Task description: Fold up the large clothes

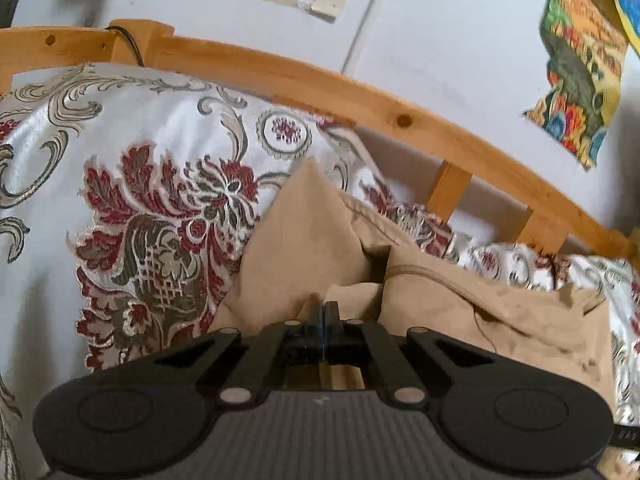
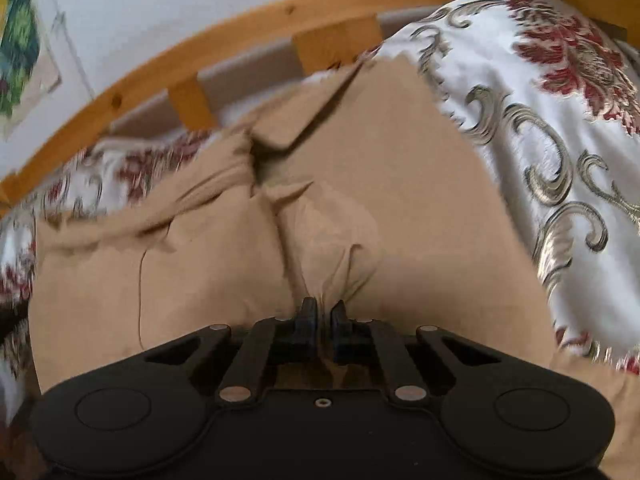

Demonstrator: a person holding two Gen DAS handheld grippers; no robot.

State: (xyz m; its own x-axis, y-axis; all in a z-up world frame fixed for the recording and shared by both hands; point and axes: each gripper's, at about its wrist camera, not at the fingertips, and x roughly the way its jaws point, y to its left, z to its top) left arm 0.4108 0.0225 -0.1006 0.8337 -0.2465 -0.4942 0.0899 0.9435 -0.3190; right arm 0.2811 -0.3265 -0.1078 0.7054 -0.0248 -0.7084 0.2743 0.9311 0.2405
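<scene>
A tan garment (image 2: 400,184) lies crumpled on a bed covered by a white bedspread (image 1: 132,128) with red and grey floral patterns. The left gripper (image 1: 323,312) is closed tight, fingers together, though whether cloth sits between them cannot be told. The right gripper (image 2: 324,316) pinches a gathered fold of the tan garment. Behind runs a wooden bed rail (image 1: 360,104), then a pale wall with colourful posters (image 1: 580,68).
</scene>
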